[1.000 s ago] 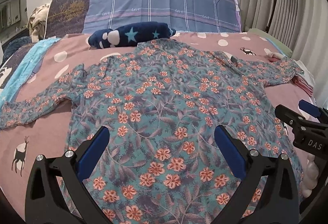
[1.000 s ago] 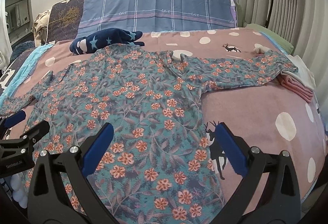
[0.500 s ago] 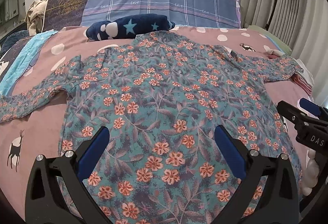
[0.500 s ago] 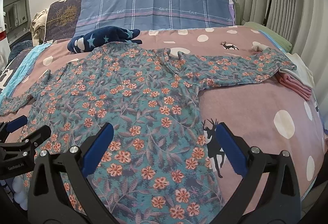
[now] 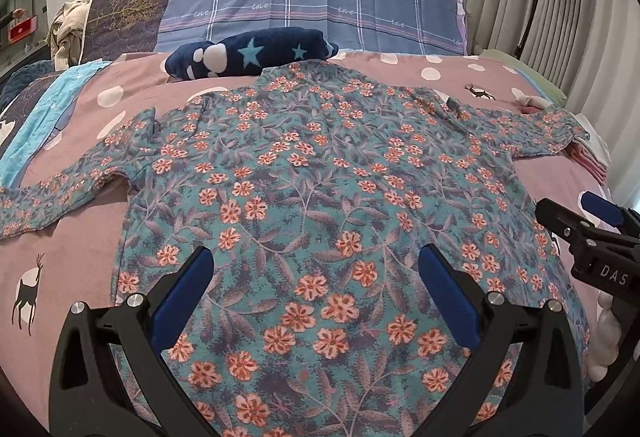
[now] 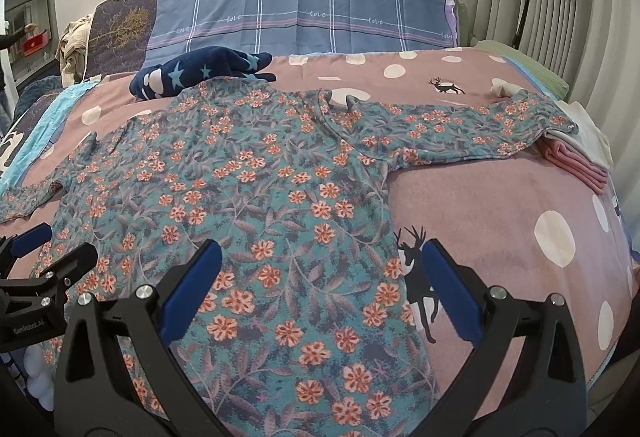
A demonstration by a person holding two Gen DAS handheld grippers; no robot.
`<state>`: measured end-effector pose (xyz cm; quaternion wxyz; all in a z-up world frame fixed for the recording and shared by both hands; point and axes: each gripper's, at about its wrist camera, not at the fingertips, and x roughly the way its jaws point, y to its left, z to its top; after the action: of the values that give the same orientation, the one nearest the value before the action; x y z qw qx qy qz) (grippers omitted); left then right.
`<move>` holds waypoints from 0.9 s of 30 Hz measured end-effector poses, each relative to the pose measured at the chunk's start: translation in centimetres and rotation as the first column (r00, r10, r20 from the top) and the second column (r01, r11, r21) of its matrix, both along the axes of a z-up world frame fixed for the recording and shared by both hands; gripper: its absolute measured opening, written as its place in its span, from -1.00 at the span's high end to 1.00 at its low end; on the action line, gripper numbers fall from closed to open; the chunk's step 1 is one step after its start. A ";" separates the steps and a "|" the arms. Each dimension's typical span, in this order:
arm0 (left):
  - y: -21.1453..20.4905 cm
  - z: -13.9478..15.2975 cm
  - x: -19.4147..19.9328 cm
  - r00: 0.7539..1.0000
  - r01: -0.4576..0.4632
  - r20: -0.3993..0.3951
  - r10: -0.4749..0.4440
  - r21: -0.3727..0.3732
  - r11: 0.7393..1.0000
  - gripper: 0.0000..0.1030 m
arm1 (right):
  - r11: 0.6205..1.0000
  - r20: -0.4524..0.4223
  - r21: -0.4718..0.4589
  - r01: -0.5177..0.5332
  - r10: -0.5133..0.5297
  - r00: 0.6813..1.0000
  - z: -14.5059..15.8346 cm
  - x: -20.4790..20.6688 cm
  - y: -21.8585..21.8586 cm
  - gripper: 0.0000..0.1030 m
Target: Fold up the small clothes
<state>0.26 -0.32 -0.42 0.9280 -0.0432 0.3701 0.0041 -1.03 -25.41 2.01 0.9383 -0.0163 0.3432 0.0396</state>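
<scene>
— What changed in the last second?

— I've drawn both cameras back and up a little. The shirt (image 5: 320, 205) sits lower and fuller in my left view than it did a second ago, and I now see more of the wall above the pillow (image 5: 316, 1). The shirt itself hasn't shifted on the bed (image 6: 500, 221); nothing has been picked up.

— So where does that leave the folding?

— At the start, I'd say. The shirt lies spread flat with no fold in it, so I judge I'm lining up for the first grasp, probably a sleeve or a side edge.

— Your jaws?

— My left gripper (image 5: 316, 289) has its jaws spread wide over the lower body of the shirt, holding nothing. My right gripper (image 6: 320, 285) is spread too, and empty, hanging over the shirt's right edge where it meets the bedcover.

— How does the shirt look?

— Teal, with orange flowers and grey leaves, long-sleeved. Its collar end points to the pillow and touches a navy star-print bundle (image 5: 248, 53). The left sleeve (image 5: 52, 197) runs out flat over the cover. The right sleeve (image 6: 472, 133) reaches a folded pink stack (image 6: 576, 161), its cuff resting on it. It has soft wrinkles near the shoulders and is smooth elsewhere.
</scene>
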 end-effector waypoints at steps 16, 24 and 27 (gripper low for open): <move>-0.4 -0.1 0.1 1.000 0.020 0.000 -0.020 0.003 1.000 -0.97 | 1.000 -0.001 -0.011 0.003 -0.003 1.000 -0.1 0.1 0.0 -0.96; -0.4 -0.1 0.1 1.000 0.021 -0.002 -0.021 0.001 1.000 -0.97 | 1.000 0.015 -0.011 0.005 -0.005 1.000 0.0 -0.1 -0.1 -0.96; -0.4 -0.1 0.1 1.000 0.021 0.000 -0.021 -0.002 1.000 -0.97 | 1.000 0.021 -0.006 0.000 0.000 1.000 0.0 -0.3 0.0 -0.96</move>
<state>0.33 -0.68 -0.51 0.9280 -0.0401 0.3703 -0.0059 -1.36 -25.45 2.05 0.9418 -0.0195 0.3334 0.0384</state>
